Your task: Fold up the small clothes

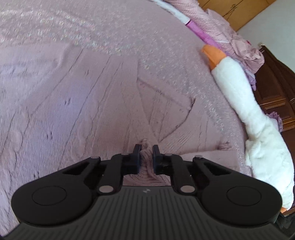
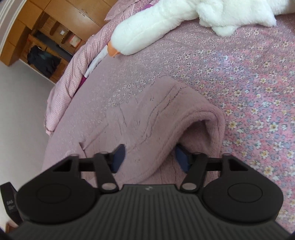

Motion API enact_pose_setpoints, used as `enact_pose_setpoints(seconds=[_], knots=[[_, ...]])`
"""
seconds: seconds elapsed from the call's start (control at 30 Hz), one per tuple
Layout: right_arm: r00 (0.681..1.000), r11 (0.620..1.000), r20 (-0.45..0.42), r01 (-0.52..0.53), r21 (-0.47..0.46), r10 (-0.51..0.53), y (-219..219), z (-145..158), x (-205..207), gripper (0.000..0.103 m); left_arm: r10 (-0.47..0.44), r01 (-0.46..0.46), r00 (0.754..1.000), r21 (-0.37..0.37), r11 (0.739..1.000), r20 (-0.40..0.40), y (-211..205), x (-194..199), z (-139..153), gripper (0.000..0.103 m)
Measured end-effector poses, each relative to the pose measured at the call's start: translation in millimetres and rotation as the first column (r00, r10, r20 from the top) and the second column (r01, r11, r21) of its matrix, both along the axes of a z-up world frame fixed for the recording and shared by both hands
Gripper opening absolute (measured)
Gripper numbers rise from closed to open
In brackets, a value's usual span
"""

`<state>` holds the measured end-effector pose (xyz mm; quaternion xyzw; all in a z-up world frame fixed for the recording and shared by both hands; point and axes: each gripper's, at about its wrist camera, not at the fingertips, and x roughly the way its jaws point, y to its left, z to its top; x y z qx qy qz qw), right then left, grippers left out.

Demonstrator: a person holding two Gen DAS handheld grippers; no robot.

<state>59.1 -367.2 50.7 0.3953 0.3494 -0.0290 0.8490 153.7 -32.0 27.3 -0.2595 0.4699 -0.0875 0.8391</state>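
The left tool pinches only a small bunch of the pink fleece garment, which may slip free. The right tool stands wide open astride the garment's raised fold at lower centre, gripping nothing, so the fold could collapse.

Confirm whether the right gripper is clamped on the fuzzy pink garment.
No: the right gripper stands wide open, the fuzzy pink garment lying loose between its fingers.

A dusty-pink fleecy garment fills the centre of the right wrist view, on a pink bedspread printed with small white and yellow flowers. At the top lies a white plush goose toy with an orange beak. A pink checked quilt runs down the left, beside honey-brown wooden cupboards.
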Motion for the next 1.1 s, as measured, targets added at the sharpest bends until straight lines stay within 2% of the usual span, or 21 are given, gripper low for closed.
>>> enact_pose_setpoints(seconds=[0.03,0.07,0.13,0.2,0.3,0.43,0.5,0.6,0.7,0.8,0.93,0.97,1.03,1.1], knots=[[1.0,1.0,-0.004,0.0,0.002,0.0,-1.2,-1.1,2.9,0.021,-0.006,0.006,1.0,-0.002,1.0,0.018,0.7,2.2,4.5,0.012],[1.0,1.0,-0.009,0.001,0.0,-0.001,-1.2,-1.4,5.4,0.011,-0.01,0.01,0.999,-0.001,1.0,0.038,1.6,4.0,9.6,0.012],[1.0,1.0,0.012,0.004,0.005,-0.004,-1.8,3.7,5.9,0.009,-0.023,0.023,0.995,0.0,1.0,0.093,5.1,6.6,25.3,0.012],[0.997,1.0,0.079,-0.011,0.008,0.01,0.3,15.4,1.5,0.009,-0.024,0.022,0.986,0.01,1.0,0.167,12.4,6.0,44.0,0.012],[0.985,0.998,0.166,-0.058,0.015,0.055,13.3,31.1,-7.9,0.009,-0.015,0.007,0.959,0.03,1.0,0.282,29.7,1.7,69.1,0.012],[0.971,0.987,0.182,-0.159,-0.008,0.158,44.8,29.8,-10.5,0.009,-0.022,-0.009,0.932,0.084,0.996,0.363,55.2,-10.7,79.6,0.012],[0.966,0.977,0.149,-0.206,-0.046,0.211,64.0,20.9,-6.4,0.009,-0.029,-0.015,0.938,0.123,0.992,0.346,65.3,-16.4,72.0,0.012],[0.963,0.966,0.075,-0.258,-0.032,0.259,83.4,-1.2,-0.8,0.009,-0.035,-0.02,0.958,0.187,0.982,0.285,80.7,-23.2,49.8,0.013],[0.955,0.954,0.019,-0.297,-0.03,0.298,94.9,-13.8,0.7,0.012,-0.004,-0.049,0.977,0.244,0.969,0.214,98.0,-32.7,28.5,0.013],[0.945,0.943,-0.003,-0.326,-0.068,0.327,98.9,-13.9,-3.0,0.013,0.02,-0.065,0.985,0.261,0.963,0.173,119.2,-41.5,14.8,0.013],[0.922,0.914,-0.032,-0.387,-0.117,0.386,101.3,-7.1,-12.2,0.018,0.036,-0.071,0.99,0.257,0.964,0.139,141.8,-52.2,3.5,0.013],[0.913,0.903,-0.041,-0.408,-0.136,0.406,102.0,-3.3,-14.1,0.021,0.04,-0.073,0.99,0.244,0.967,0.138,146.2,-52.2,3.3,0.013],[0.896,0.88,-0.042,-0.443,-0.17,0.443,102.0,5.4,-22.4,0.041,0.043,-0.071,0.99,0.205,0.976,0.135,152.3,-50.7,4.1,0.016],[0.882,0.862,-0.021,-0.464,-0.205,0.47,98.5,15.6,-31.6,0.051,0.04,-0.062,0.991,0.173,0.983,0.13,152.3,-45.1,4.4,0.036]])
